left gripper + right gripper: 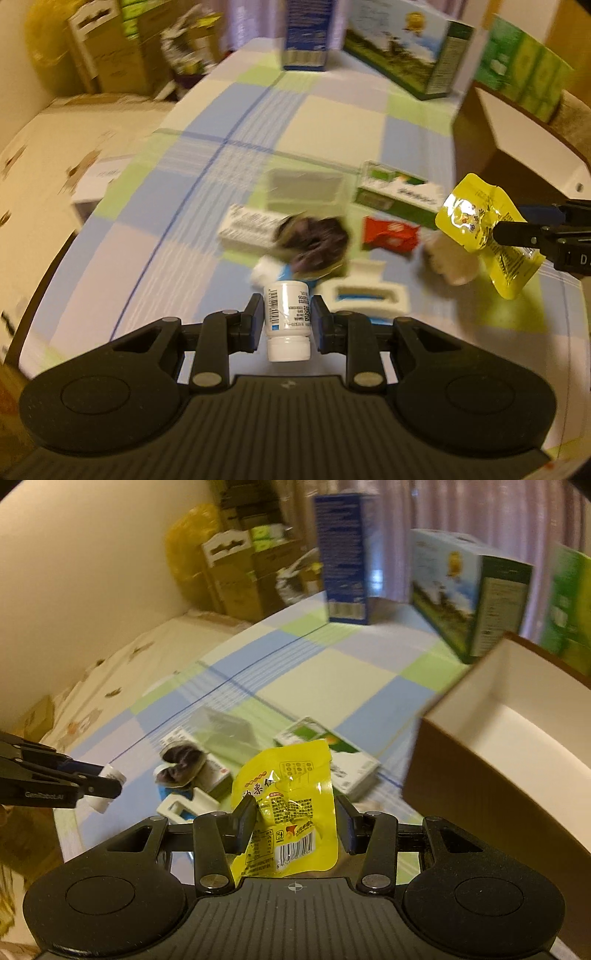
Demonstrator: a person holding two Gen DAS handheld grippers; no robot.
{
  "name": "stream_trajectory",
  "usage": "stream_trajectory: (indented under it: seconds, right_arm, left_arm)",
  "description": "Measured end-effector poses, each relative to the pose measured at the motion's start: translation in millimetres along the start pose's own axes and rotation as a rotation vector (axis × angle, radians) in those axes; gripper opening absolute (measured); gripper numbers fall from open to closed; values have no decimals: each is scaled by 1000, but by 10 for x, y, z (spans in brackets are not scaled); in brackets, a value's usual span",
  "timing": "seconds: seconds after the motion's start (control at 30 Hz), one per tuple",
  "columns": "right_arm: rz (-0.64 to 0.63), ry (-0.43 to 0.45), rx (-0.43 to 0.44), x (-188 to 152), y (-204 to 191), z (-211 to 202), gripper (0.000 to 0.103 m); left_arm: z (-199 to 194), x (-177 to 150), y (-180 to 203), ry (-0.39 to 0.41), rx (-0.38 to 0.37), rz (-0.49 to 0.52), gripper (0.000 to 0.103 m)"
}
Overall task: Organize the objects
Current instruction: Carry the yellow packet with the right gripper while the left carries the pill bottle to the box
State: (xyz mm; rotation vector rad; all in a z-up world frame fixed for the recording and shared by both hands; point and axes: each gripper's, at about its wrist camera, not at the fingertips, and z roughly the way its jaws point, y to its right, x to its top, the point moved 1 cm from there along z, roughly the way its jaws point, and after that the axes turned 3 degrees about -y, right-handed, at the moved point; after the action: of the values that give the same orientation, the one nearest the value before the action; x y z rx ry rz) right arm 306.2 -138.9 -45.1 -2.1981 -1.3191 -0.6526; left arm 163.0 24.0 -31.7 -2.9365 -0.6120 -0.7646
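Cardboard forms the open box (517, 738) seen at the right of the right wrist view; its white inside is shown bare as far as the blurred frame allows. A clear plastic tray (304, 188) lies on the checked cloth (332, 122), and nothing can be made out in it. The left gripper (287, 320) is pinched on a white bottle (287, 319), held above the cloth with its cap toward the camera, so that its long axis runs along the fingers. The right gripper (295, 825) is clamped on a yellow packet (286, 812), gripped at its lower half, barcode end nearest the camera and long axis pointing forward and up, beside the box. On the cloth below are seen a red packet (389, 234), a green and white carton (399, 194) and a dark crumpled wrapper (317, 245).
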Motion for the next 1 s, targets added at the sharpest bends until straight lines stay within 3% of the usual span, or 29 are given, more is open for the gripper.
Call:
stream_trajectory:
  seconds: [0.57,1.0]
  right_arm:
    - [247,136,-217,-363,806,-1075,43]
    - [386,213,-308,-345,1460,-1448,43]
  left_arm:
    - [96,652,1449,79,-207,315,23]
    - [178,1121,2379,138,-291,430,23]
